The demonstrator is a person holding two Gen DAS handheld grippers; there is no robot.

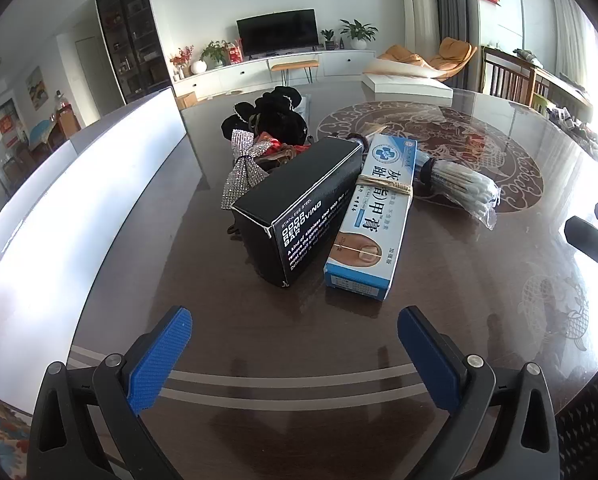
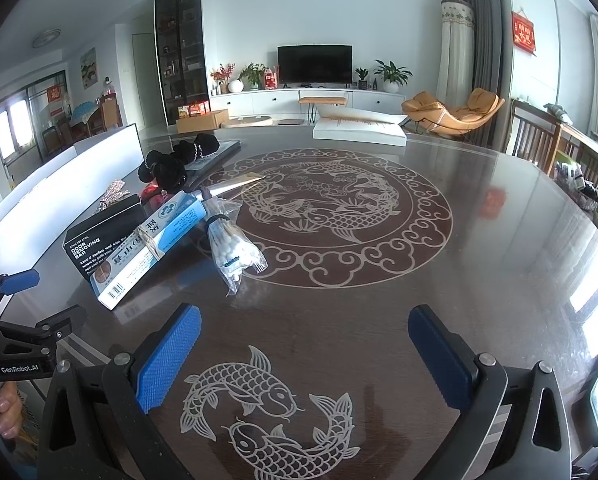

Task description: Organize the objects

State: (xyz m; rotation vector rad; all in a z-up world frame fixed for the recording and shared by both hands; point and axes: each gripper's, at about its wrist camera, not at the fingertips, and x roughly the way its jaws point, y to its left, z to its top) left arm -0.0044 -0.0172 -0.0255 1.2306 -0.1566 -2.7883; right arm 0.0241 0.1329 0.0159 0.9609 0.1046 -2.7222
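Your left claw [image 1: 295,326] hangs with its blue pads wide apart and nothing between them — the heap lies straight ahead of it on the tabletop [image 1: 479,280]. Nearest to you are the black box [image 1: 299,208] and the blue-and-white box [image 1: 373,216], touching side by side, both with their long axes running away from the claw and a little to the right. So a grasp across the short width suits either one. Behind them sit the silver bow [image 1: 243,168] and the black fabric pile [image 1: 271,114]; the bag of cotton swabs [image 1: 459,186] lies off to the right.

Your right claw [image 2: 305,332] is also spread and empty, over bare tabletop; from it the heap lies forward and left, so the left claw is nearer, I judge. The white tray [image 1: 79,184] along the left edge looks a likely container — I cannot see what is in it.
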